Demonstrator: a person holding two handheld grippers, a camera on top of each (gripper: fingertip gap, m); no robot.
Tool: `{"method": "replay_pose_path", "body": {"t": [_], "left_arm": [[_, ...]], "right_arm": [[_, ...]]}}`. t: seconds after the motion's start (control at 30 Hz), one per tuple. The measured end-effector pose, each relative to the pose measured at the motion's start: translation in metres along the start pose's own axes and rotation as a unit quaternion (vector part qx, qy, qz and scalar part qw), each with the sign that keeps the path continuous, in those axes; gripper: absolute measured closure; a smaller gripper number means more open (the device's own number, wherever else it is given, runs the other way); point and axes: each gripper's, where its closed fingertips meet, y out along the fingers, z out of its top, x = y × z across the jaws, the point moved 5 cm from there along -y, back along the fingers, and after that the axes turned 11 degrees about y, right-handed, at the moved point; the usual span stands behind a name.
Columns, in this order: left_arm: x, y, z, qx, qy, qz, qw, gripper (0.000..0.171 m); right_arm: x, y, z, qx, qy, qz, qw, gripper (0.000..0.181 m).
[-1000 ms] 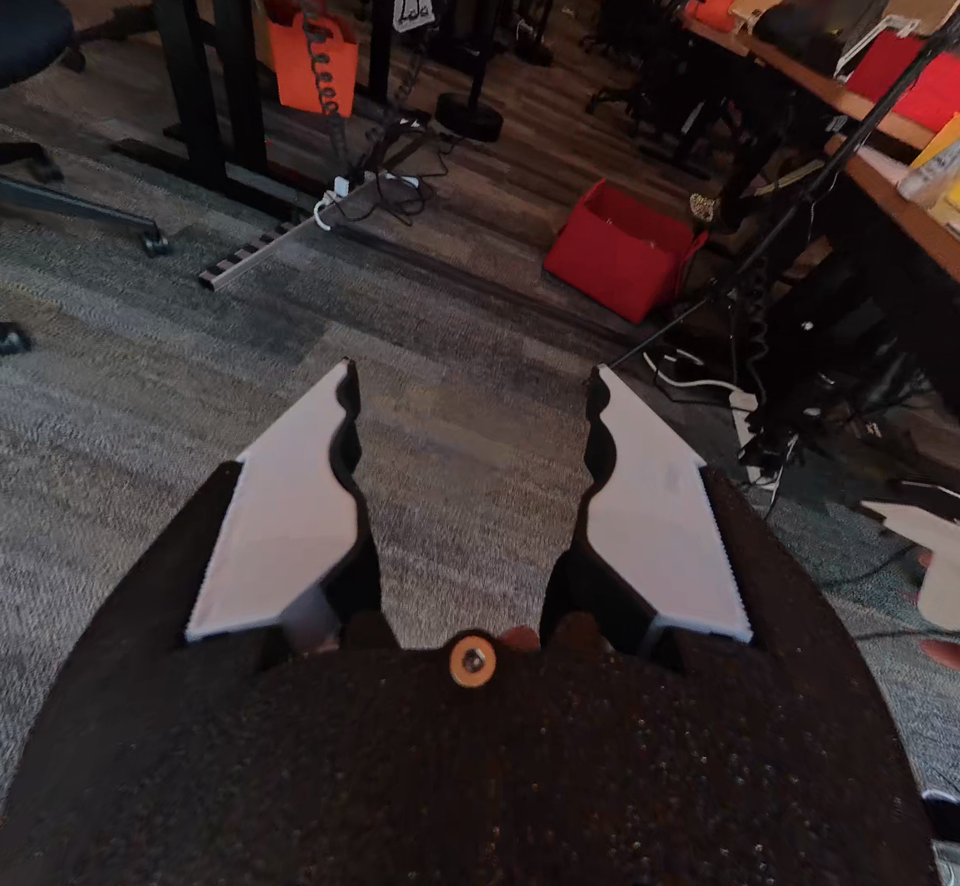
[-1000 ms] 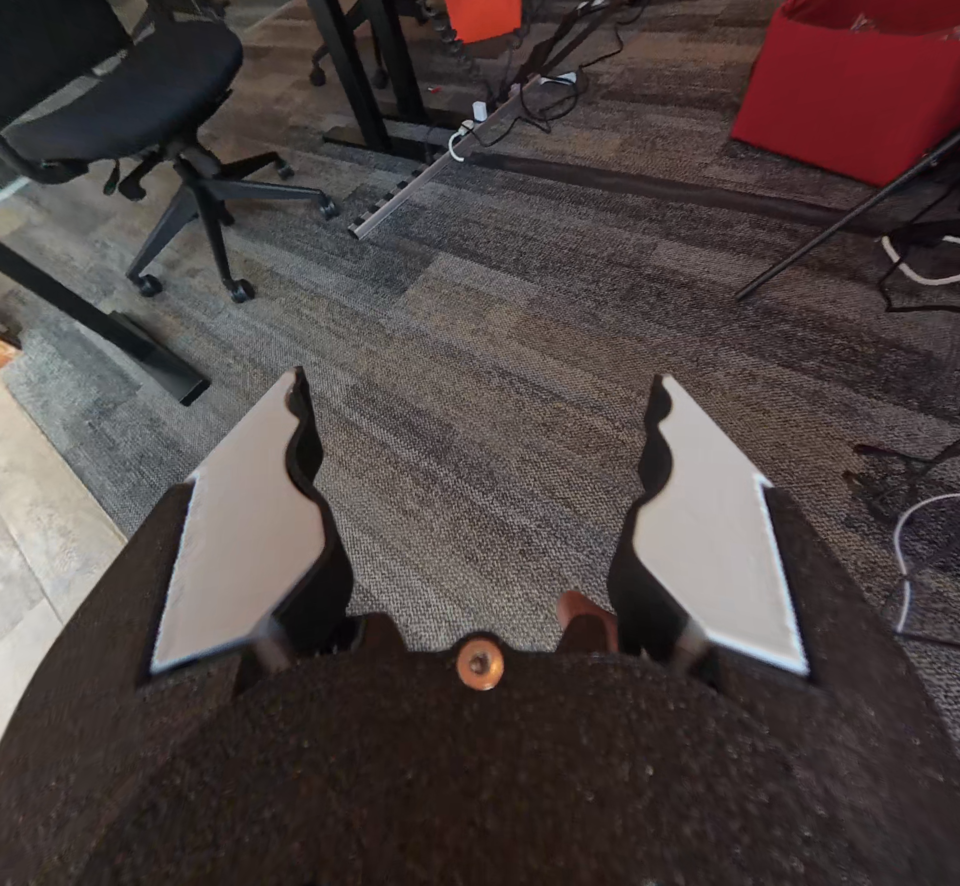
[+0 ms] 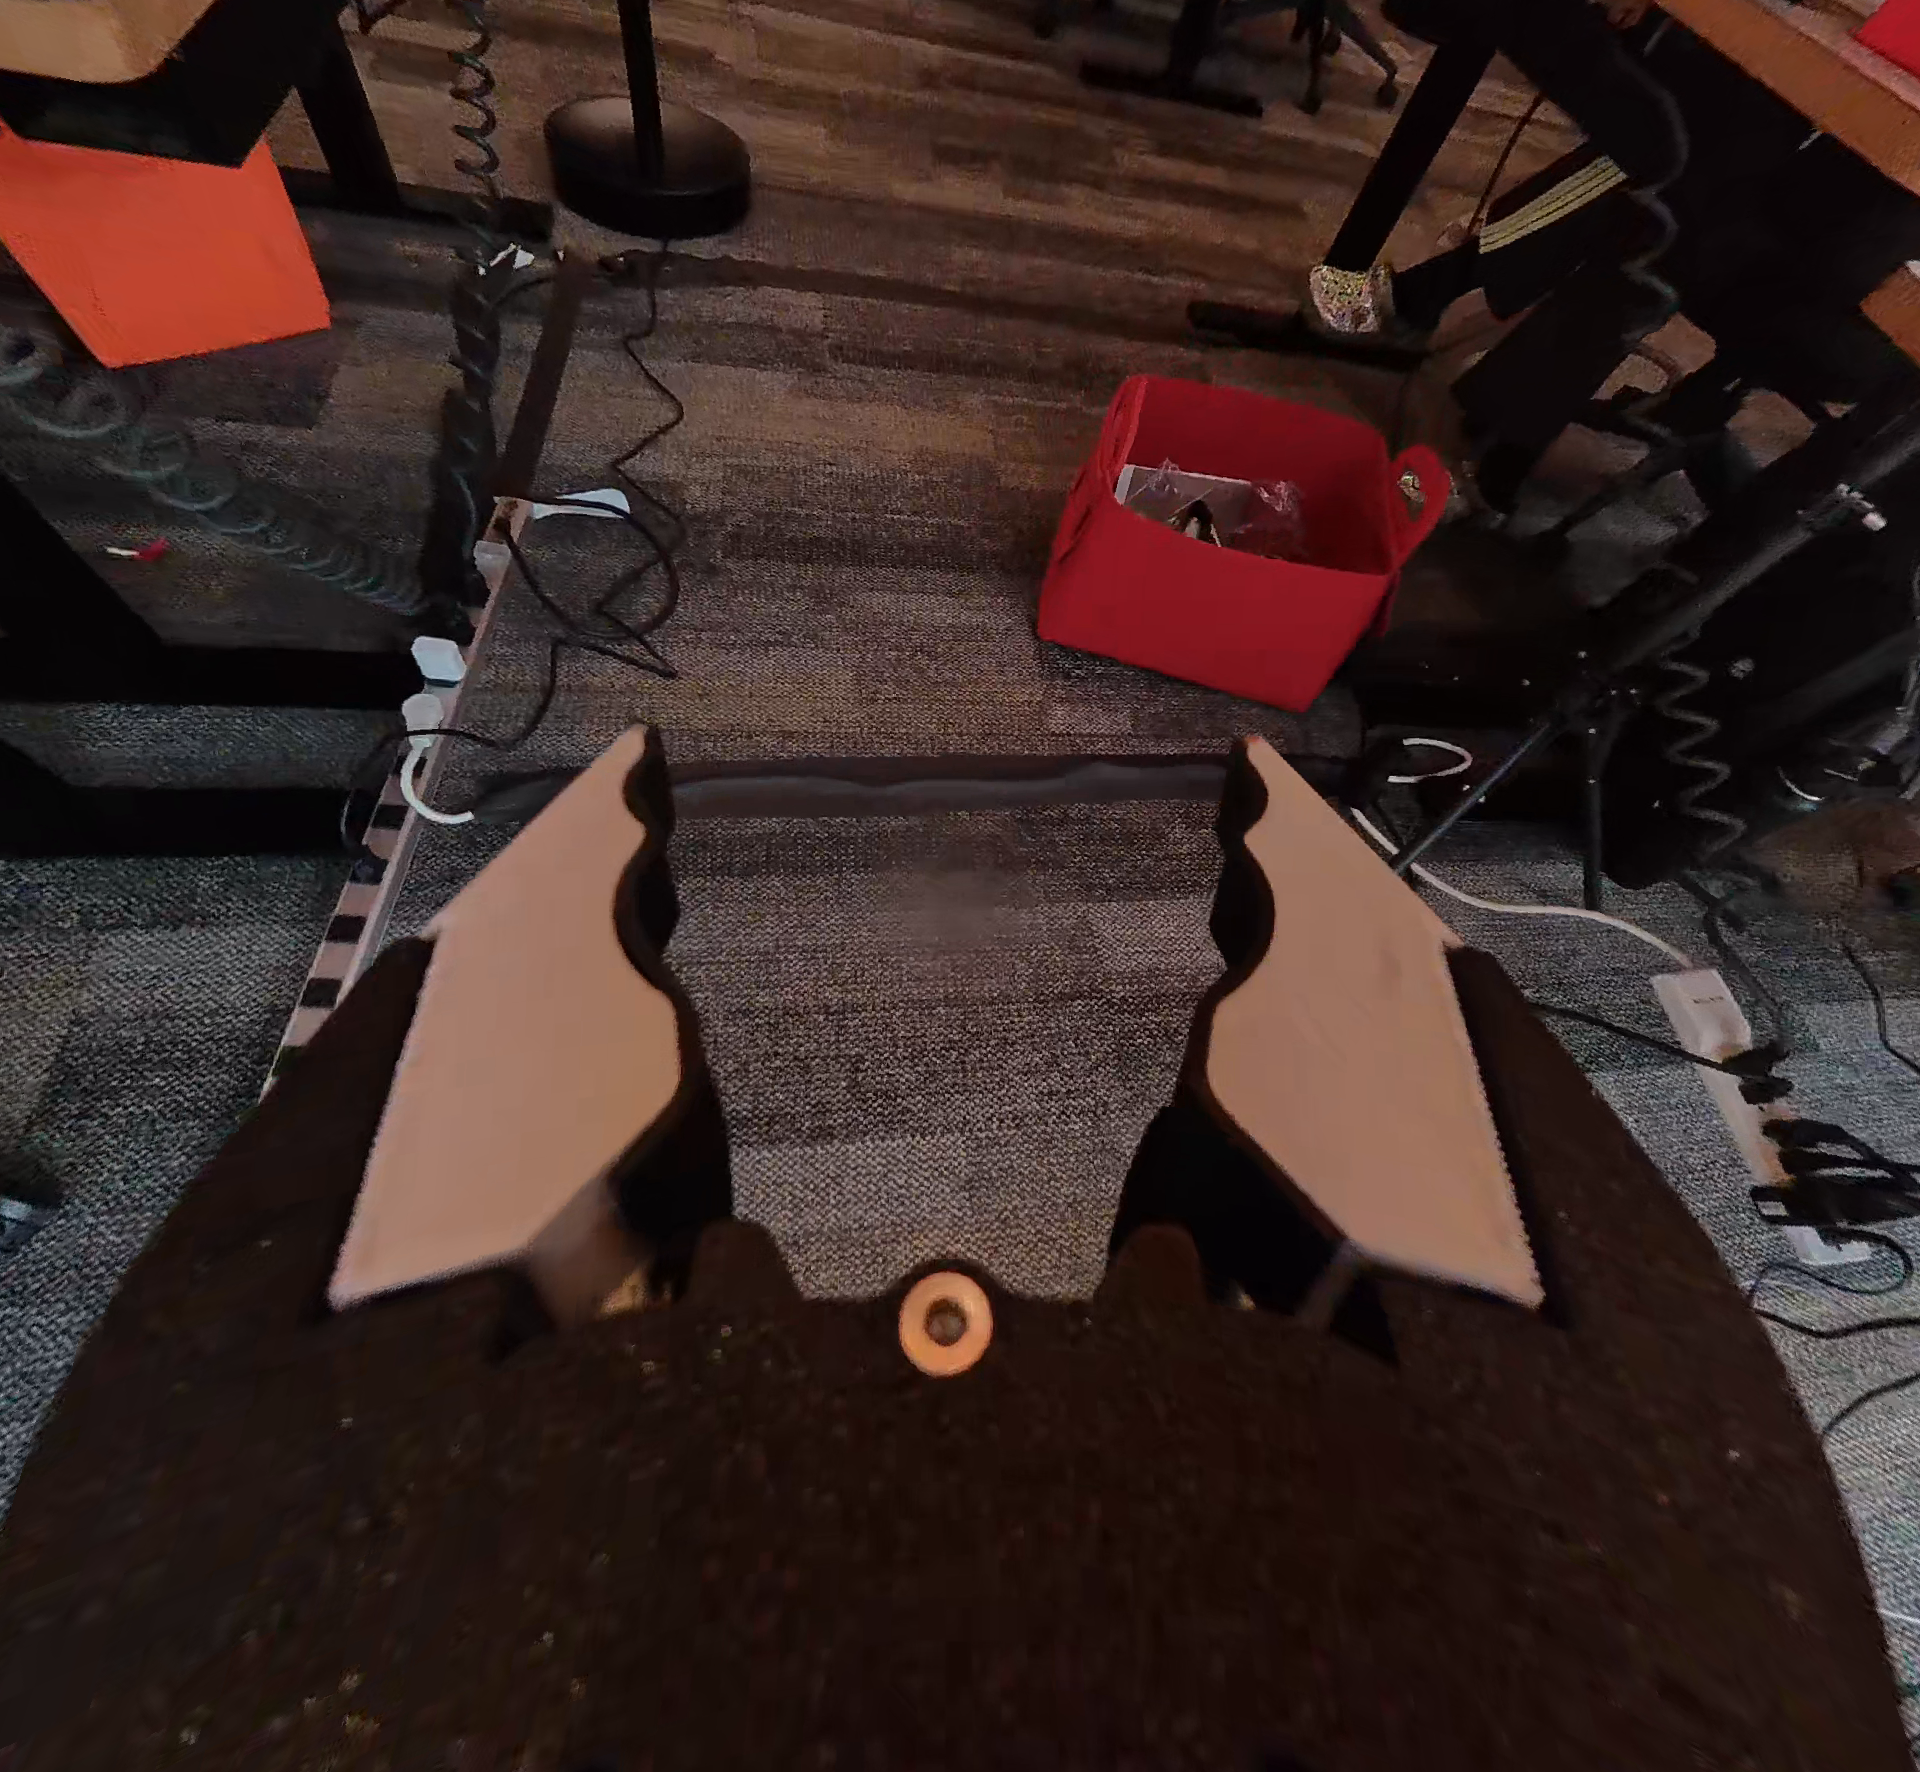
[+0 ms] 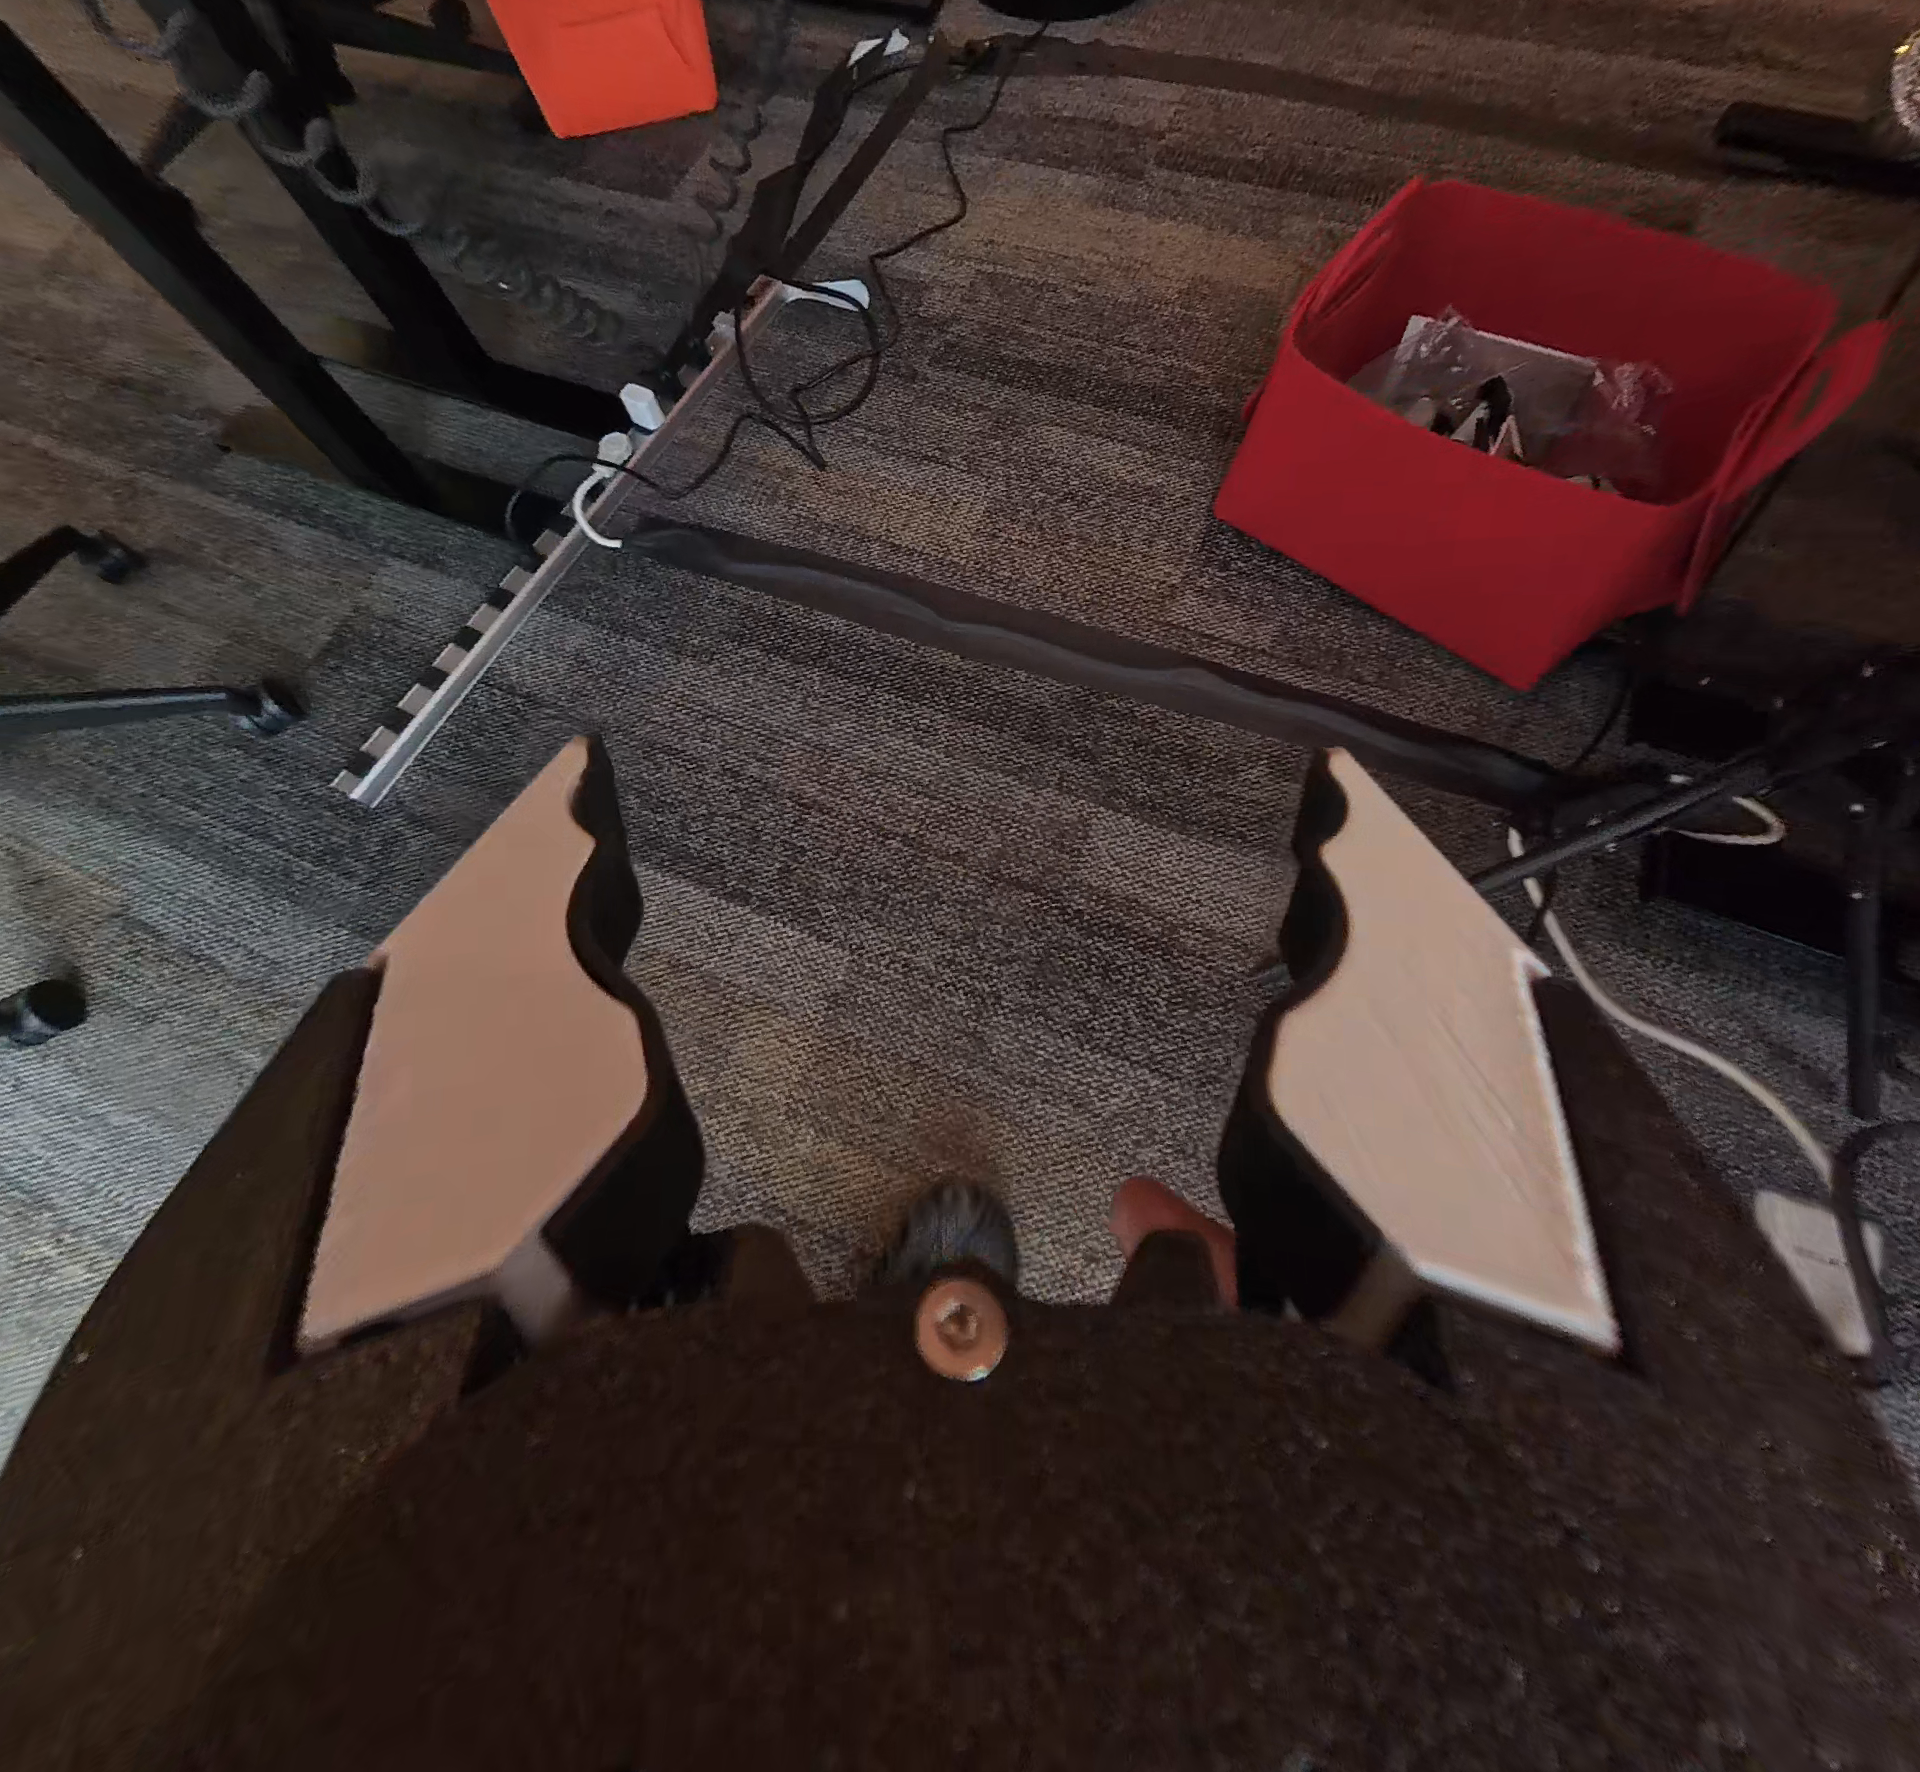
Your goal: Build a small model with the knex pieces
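Since a second ago, both views have been swung toward the red bin (image 3: 1226,600), which is stood on the carpet (image 3: 935,995) well ahead. Nothing is held: the left claw (image 3: 945,787) and right claw (image 4: 956,787) are spread wide, empty, above a cable cover (image 4: 1039,626).

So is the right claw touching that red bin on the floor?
Apart. The right wrist view shows the right gripper open, bare carpet between it and the red bin.
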Motion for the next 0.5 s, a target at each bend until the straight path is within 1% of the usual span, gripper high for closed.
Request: {"method": "replay_pose_path", "body": {"t": [0.13,0.23,0.3,0.4,0.5], "left_arm": [[0.013,0.079,0.034,-0.012,0.0,-0.018,1.0,0.064],[0.025,0.15,0.057,-0.023,0.009,-0.032,0.999,0.065],[0.031,0.205,0.073,-0.029,0.017,-0.037,0.999,0.064],[0.046,0.298,0.095,-0.032,0.009,-0.06,0.998,0.064],[0.069,0.382,0.126,-0.036,-0.002,-0.1,0.994,0.066]], "right_arm": [[0.046,0.048,0.038,0.006,-0.006,-0.02,1.0,0.056],[0.086,0.102,0.067,0.011,0.001,-0.027,1.0,0.056],[0.114,0.148,0.085,0.01,0.006,-0.024,1.0,0.056],[0.157,0.209,0.115,0.009,-0.035,-0.029,0.999,0.056],[0.197,0.247,0.151,0.01,-0.033,-0.043,0.998,0.056]]}}
